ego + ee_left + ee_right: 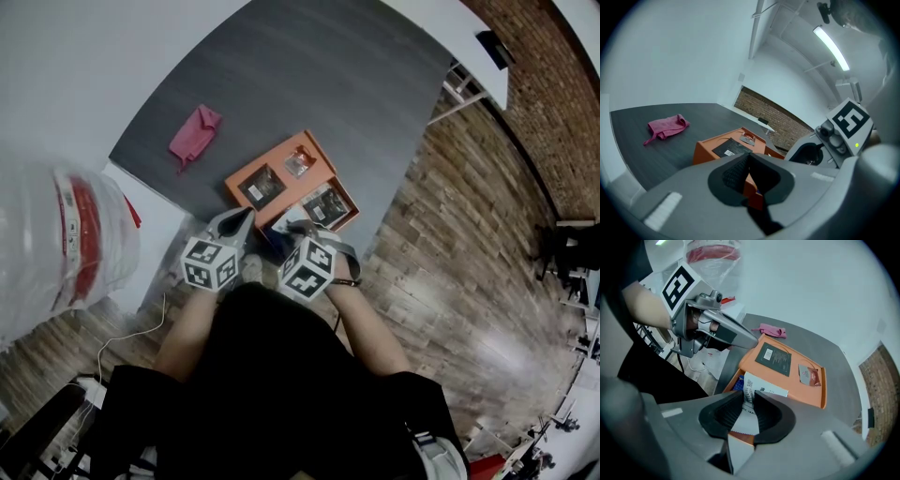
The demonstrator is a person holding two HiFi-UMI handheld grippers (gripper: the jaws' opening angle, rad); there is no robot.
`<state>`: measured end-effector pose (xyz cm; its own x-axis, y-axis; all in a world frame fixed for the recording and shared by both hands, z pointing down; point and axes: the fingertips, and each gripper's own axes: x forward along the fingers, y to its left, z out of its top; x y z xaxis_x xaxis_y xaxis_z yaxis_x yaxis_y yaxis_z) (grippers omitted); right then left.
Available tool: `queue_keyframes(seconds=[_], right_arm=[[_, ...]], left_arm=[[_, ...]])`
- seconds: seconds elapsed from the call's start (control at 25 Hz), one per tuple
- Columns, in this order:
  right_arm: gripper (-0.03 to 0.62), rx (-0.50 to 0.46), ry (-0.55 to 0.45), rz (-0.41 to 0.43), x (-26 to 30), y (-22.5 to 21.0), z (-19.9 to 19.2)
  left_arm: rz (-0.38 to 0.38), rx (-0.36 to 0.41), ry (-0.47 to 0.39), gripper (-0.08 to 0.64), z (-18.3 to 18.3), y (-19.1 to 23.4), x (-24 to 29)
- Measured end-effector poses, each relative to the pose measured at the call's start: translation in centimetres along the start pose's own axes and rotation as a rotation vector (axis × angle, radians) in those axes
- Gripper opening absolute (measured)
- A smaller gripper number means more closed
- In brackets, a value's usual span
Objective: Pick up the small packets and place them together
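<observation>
Right gripper [749,401]: the jaws stood narrow and pinched the near end of a white packet [765,386], whose printed body stuck out past the pads.
Left gripper [747,164]: the jaws were drawn together with nothing between them. It sat just left of the right one.
Key relation: the white packet's long axis ran from the jaws away toward the far side, so it pointed into the orange tray [820,397].
Other packets: a dark packet [773,357] and a small reddish packet [809,376] lay flat on the tray's floor, beyond the jaws. The dark one lay left of the reddish one and apart from it. The head view showed another dark packet [325,203] in the tray's right part.
Nearer hand: the right gripper, already over the tray's near edge. The left looked idle.
Coming move, as judged: a short carry forward to set the white packet beside the others.
Edges: the tray's raised rim lay under the jaws, and the table [309,75] ended close behind both grippers.
Open room: the tray floor between the packets looked free. The far and left stretch of table held only a pink cloth [194,134], well apart.
</observation>
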<state>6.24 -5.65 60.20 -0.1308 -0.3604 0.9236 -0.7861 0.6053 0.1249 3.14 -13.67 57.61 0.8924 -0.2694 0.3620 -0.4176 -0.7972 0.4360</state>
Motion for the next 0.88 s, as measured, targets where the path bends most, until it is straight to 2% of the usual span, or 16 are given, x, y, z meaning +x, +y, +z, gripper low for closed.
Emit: queue_keyframes(seconds=[0.32,0.88], right_arm=[[0.08,-0.047,-0.036,-0.065,-0.9,-3.0,2.3],[0.078,-0.173,-0.051,-0.058,0.9,-4.2,6.9]], left_arm=[[0.031,0.018,-0.03,0.0,0.9,0.5,-1.0],[0.079,0.008,-0.083,0.0,2.5,1.7,-3.2]])
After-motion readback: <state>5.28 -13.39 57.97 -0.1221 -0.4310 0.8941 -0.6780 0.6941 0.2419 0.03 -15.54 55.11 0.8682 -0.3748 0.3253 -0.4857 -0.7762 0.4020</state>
